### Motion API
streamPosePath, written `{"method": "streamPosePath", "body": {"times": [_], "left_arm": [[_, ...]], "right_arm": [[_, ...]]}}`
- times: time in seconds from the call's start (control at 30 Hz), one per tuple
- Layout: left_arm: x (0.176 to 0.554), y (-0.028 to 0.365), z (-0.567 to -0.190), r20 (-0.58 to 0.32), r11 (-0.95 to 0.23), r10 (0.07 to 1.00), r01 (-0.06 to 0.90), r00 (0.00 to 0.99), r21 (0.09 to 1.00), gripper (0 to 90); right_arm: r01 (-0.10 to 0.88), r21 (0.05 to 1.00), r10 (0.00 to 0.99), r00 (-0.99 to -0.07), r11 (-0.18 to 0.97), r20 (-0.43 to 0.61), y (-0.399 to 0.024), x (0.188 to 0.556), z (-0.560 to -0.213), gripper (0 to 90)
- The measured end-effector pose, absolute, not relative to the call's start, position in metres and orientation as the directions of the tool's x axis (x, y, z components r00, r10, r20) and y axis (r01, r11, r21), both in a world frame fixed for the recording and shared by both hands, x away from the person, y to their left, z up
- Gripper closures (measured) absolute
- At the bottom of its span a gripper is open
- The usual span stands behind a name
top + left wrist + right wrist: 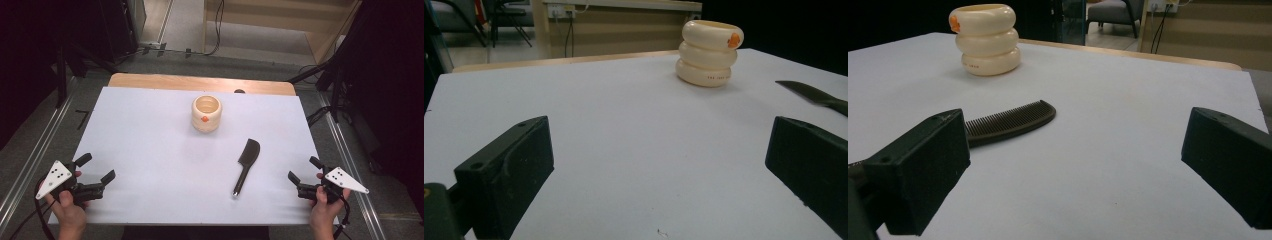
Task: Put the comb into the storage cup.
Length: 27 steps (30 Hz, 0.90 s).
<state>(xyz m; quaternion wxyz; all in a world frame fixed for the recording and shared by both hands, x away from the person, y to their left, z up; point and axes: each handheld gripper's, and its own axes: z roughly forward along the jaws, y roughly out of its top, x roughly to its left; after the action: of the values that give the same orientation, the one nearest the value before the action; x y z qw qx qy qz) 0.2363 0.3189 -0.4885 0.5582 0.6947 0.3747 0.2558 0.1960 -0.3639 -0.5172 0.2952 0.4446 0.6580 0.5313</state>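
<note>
A: Your left claw (95,168) is at the near left corner of the desk (150,150), in your left hand (67,207). How do its jaws stand?

B: They are wide apart and hold nothing. In the left gripper view (659,165) you see only the white sheet between them.

A: And your right claw (302,170)?

B: The same. It is at the near right corner, in your right hand (325,210), jaws wide, nothing between them. The right gripper view (1075,165) shows it clearly.

A: Where is the cup (206,113) from your claws?

B: It is far ahead of both, well apart from them, near the far middle of the desk. From your left claw it is ahead and to the right (710,52); from your right claw it is ahead and to the left (986,39). It stands upright, cream colour, made like three rings one on another, with a small orange mark at the rim.

A: And the comb (246,165)?

B: It lies flat on the desk, nearer to your right claw than to the left one, between that claw and the cup. In the right gripper view (1008,122) it is just behind the left jaw; the jaw hides one end. I cannot tell if it touches. From your left claw you see only the broad end (814,95), far to the right.

A: Do comb and cup touch?

B: No, they are apart.
</note>
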Motion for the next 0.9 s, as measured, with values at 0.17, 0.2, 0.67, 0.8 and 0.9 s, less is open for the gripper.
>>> {"method": "streamPosePath", "body": {"times": [0.17,0.2,0.67,0.8,0.9], "left_arm": [[0.236,0.318,-0.488,-0.063,-0.097,0.805,0.236,0.591,0.967,0.0],[0.236,0.318,-0.488,-0.065,-0.096,0.804,0.236,0.591,0.967,0.0],[0.236,0.318,-0.488,-0.059,-0.103,0.802,0.234,0.594,0.967,0.0],[0.236,0.318,-0.488,-0.057,-0.105,0.802,0.234,0.594,0.967,0.0],[0.236,0.318,-0.488,-0.058,-0.104,0.802,0.235,0.594,0.966,0.0]], "right_arm": [[0.275,0.961,0.897,-0.429,0.016,0.108,-0.364,0.196,-0.516,0.0],[0.279,0.960,0.894,-0.431,0.007,0.118,-0.364,0.195,-0.515,0.0],[0.248,0.966,0.840,-0.538,0.070,0.077,-0.329,0.195,-0.485,11.7],[0.236,0.967,0.815,-0.576,0.091,0.064,-0.315,0.194,-0.476,22.4],[0.242,0.964,0.812,-0.581,0.106,0.056,-0.308,0.193,-0.472,29.4]]}}
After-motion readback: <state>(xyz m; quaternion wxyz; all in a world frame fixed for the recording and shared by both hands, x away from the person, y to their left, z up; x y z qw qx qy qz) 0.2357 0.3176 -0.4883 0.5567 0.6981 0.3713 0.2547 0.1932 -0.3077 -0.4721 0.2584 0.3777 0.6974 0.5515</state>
